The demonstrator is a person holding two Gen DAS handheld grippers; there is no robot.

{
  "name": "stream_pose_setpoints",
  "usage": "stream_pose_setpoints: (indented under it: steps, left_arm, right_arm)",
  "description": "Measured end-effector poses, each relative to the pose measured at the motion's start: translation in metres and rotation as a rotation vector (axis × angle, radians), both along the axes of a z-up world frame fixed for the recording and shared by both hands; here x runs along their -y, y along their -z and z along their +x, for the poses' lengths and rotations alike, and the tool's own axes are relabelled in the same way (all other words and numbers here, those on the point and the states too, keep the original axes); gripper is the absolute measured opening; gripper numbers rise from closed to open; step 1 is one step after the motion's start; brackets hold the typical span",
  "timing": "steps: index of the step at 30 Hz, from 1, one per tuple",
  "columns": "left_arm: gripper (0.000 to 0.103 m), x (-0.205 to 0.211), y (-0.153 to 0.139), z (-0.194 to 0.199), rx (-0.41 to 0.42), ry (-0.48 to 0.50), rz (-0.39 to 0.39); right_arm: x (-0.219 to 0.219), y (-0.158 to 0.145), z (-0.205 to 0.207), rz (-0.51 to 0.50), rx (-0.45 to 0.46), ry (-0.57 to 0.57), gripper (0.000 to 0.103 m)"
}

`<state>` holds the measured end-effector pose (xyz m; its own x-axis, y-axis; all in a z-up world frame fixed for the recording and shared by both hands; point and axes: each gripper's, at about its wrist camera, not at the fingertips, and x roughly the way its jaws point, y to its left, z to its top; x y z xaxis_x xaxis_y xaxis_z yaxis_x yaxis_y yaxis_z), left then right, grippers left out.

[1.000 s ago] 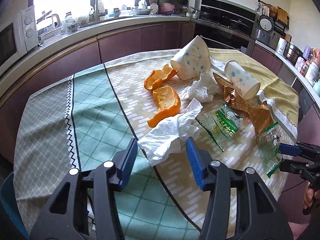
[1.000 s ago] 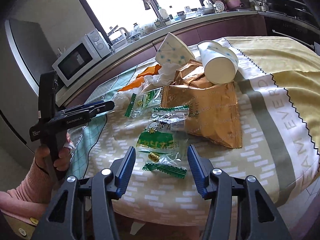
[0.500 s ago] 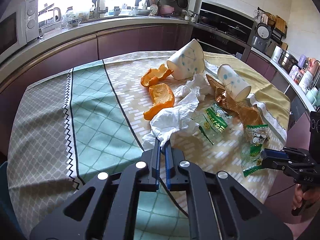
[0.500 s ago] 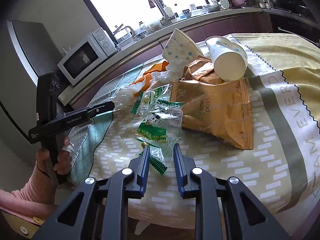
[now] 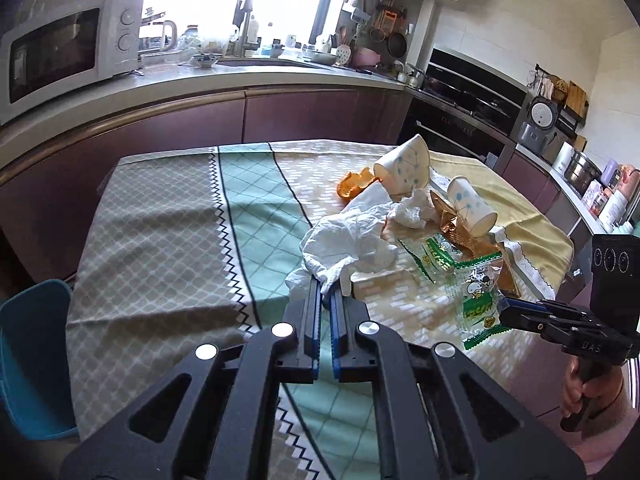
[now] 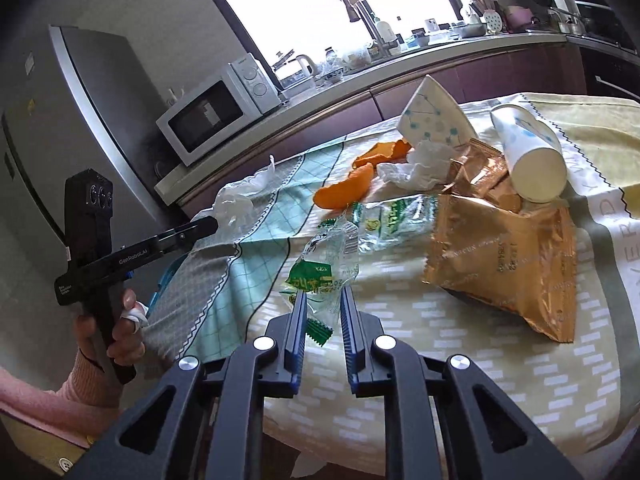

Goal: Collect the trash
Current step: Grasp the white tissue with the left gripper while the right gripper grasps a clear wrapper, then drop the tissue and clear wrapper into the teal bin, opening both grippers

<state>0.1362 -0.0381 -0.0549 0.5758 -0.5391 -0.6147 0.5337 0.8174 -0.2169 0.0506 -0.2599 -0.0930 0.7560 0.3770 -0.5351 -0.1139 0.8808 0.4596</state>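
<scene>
White crumpled tissue paper (image 5: 352,240) hung from our left gripper (image 5: 326,296), whose blue-padded jaws were pressed together on one corner of it; most of the tissue was lifted off the patterned green and beige tablecloth (image 5: 168,240). In the right wrist view our right gripper (image 6: 323,300) had its jaws closing on a clear plastic snack wrapper with green print (image 6: 326,264), and the wrapper's lower end sat between the pads, raised above the cloth.

On the table beyond lay the other trash. A gold foil snack bag (image 6: 508,256) rested flat just right of the wrapper, with a second clear green-printed wrapper (image 6: 392,216) beside it. Two white paper cups with blue dots lay tipped over: one (image 6: 528,156) on the foil bag's far edge, the other (image 6: 432,116) behind a smaller wad of white tissue (image 6: 416,164). Orange peel pieces (image 6: 348,188) sat left of that wad. A blue plastic bin (image 5: 32,360) stood beside the table's near left corner. A white microwave (image 5: 68,48) sat on the counter.
</scene>
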Motion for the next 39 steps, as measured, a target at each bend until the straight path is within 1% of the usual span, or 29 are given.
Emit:
stream_pose_setpoints:
  steps: [6, 13, 17, 23, 28, 32, 36, 39]
  left_arm:
    - [0.004, -0.055, -0.011, -0.011, 0.013, -0.097, -0.023]
    - [0.004, -0.122, -0.017, -0.023, 0.027, -0.226, -0.030]
    - [0.004, -0.159, -0.018, -0.027, 0.037, -0.305, -0.022]
    - [0.004, -0.213, -0.016, -0.030, 0.031, -0.420, -0.002]
    - [0.004, -0.248, -0.005, -0.027, 0.011, -0.500, 0.030]
    - [0.004, -0.266, 0.008, -0.020, -0.022, -0.540, 0.041]
    - [0.004, -0.279, 0.021, -0.014, -0.053, -0.569, 0.055]
    - [0.004, -0.285, 0.032, -0.008, -0.079, -0.585, 0.063]
  right_arm:
    - [-0.037, -0.013, 0.023, 0.006, 0.028, -0.107, 0.012]
    - [-0.083, -0.023, 0.048, 0.016, 0.043, -0.221, 0.011]
    - [-0.106, -0.030, 0.063, 0.035, 0.051, -0.289, 0.010]
    - [-0.150, -0.038, 0.092, 0.049, 0.060, -0.400, 0.010]
    - [-0.191, -0.045, 0.113, 0.056, 0.062, -0.492, 0.010]
    - [-0.223, -0.047, 0.131, 0.062, 0.052, -0.553, 0.010]
    - [-0.254, -0.043, 0.148, 0.044, 0.024, -0.594, 0.010]
    - [-0.273, -0.035, 0.162, 0.025, -0.015, -0.610, 0.010]
